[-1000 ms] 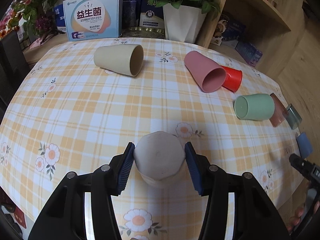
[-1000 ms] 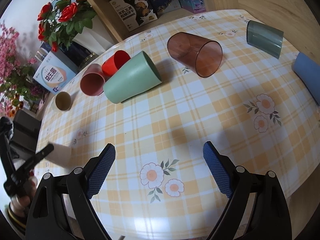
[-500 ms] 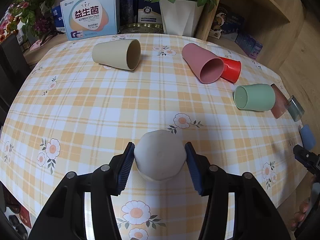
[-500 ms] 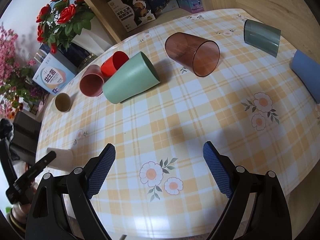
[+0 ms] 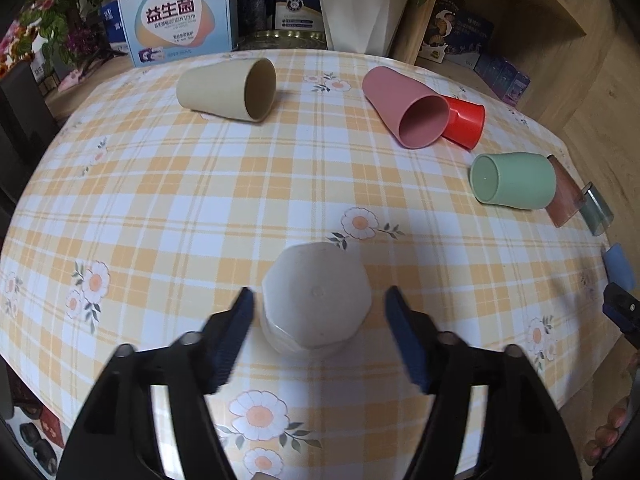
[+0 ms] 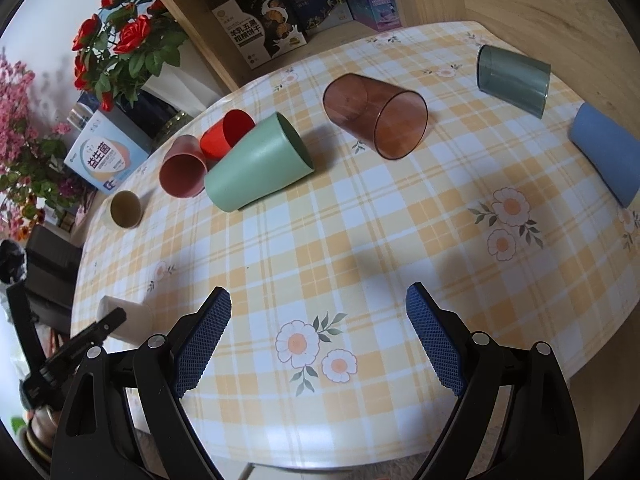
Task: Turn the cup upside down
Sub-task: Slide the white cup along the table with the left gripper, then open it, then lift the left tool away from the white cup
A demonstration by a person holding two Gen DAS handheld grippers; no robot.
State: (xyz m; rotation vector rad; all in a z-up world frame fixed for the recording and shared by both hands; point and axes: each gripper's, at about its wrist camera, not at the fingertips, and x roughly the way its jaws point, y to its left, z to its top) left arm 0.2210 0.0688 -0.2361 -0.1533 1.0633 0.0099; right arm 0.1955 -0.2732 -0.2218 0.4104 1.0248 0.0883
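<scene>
A white faceted cup (image 5: 316, 300) stands upside down on the checked tablecloth (image 5: 240, 184), base up. My left gripper (image 5: 320, 312) is open around it, with a gap on each side between the blue pads and the cup. In the right wrist view the cup (image 6: 132, 318) shows at the far left behind the left gripper's finger. My right gripper (image 6: 318, 308) is open and empty above the tablecloth (image 6: 360, 240) near the front edge.
Several cups lie on their sides: beige (image 5: 228, 90), pink (image 5: 404, 108), red (image 5: 464, 122), green (image 5: 512, 182), brown clear (image 6: 376, 114), grey clear (image 6: 512, 76), blue (image 6: 604, 152). A box (image 5: 180, 12) and a flower pot (image 5: 360, 12) stand at the back.
My left gripper has opened and let go of the white cup, which now stands base up on the table. The right gripper has hardly moved.
</scene>
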